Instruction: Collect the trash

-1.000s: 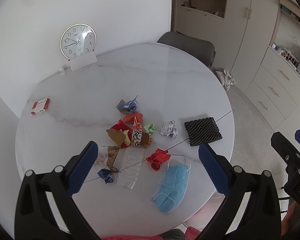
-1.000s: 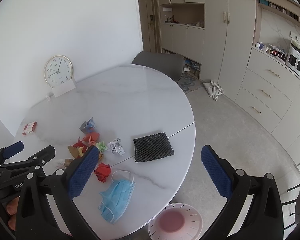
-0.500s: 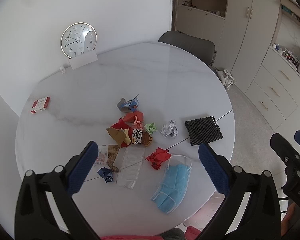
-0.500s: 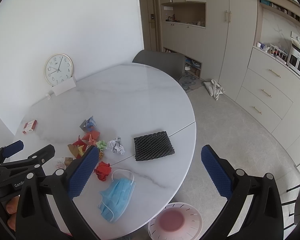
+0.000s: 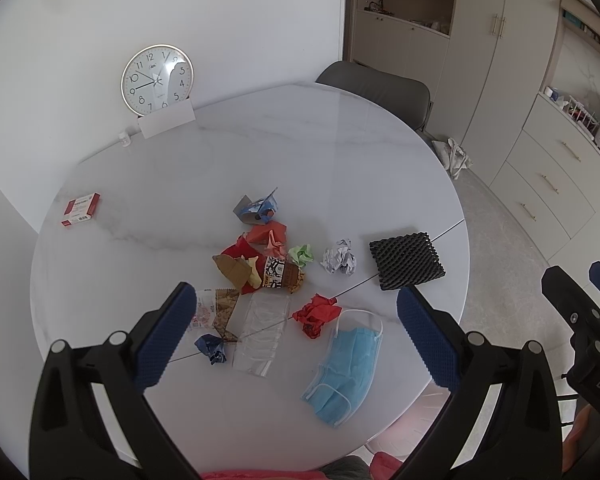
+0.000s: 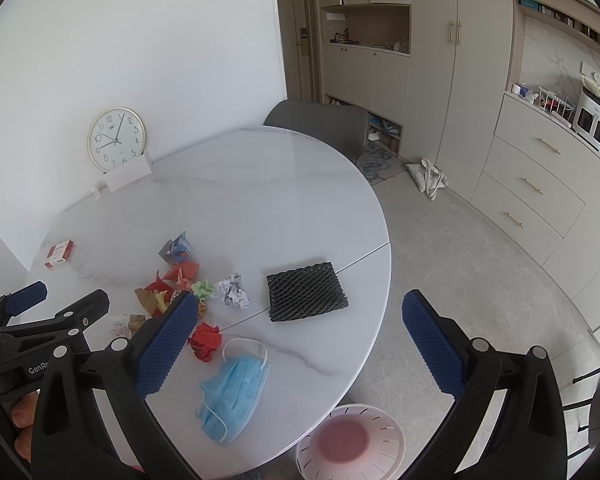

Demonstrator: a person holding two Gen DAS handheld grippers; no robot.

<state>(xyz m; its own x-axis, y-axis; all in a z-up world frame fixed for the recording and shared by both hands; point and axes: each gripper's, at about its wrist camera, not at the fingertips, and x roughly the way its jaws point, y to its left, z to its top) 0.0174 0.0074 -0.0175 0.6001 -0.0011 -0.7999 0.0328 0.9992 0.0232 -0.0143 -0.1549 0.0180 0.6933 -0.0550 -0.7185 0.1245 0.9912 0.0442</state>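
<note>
Trash lies on a round white marble table (image 5: 260,152): a blue face mask (image 5: 346,368) (image 6: 236,390), a red paper wad (image 5: 316,314) (image 6: 206,340), a white crumpled paper (image 5: 340,258) (image 6: 232,290), a black foam net (image 5: 406,260) (image 6: 306,290), a clear plastic bag (image 5: 262,334), a dark blue wad (image 5: 211,347) and a pile of coloured wrappers (image 5: 264,258) (image 6: 172,284). A white bin (image 6: 350,442) stands on the floor under the table's near edge. My left gripper (image 5: 296,332) and right gripper (image 6: 300,338) are both open, empty, held high above the table.
A clock (image 5: 156,79) and a white card (image 5: 166,123) lean on the wall at the table's back. A red box (image 5: 81,209) lies far left. A grey chair (image 5: 376,90) stands behind the table. Cabinets (image 6: 540,184) line the right wall.
Both views have shifted only slightly. Nothing on the table has moved and both grippers stay open.
</note>
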